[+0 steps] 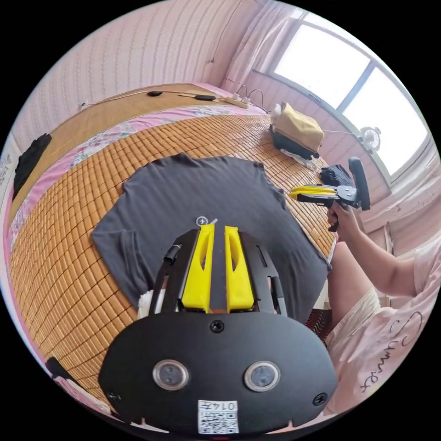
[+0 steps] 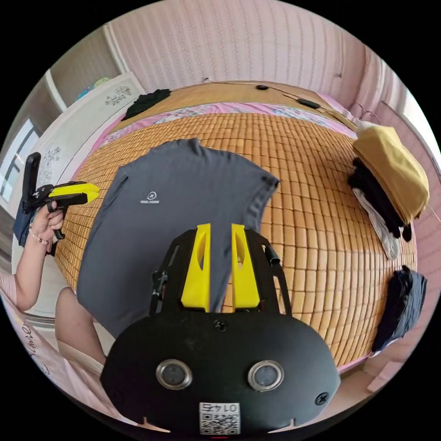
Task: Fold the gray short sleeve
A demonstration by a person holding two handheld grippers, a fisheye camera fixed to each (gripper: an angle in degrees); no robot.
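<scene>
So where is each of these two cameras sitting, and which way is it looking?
Left gripper view: rides the left gripper, looking across the gray shirt on the mat; a hand holds the right gripper beyond.
Right gripper view: rides the right gripper, facing the same shirt; the left gripper shows.
Shared: shirt, mat, clothes pile.

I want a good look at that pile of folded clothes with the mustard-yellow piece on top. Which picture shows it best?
The right gripper view: the pile of folded clothes sits large and sharp there, dark and white layers visible underneath. In the left gripper view it appears smaller, beneath the bright window.
</scene>
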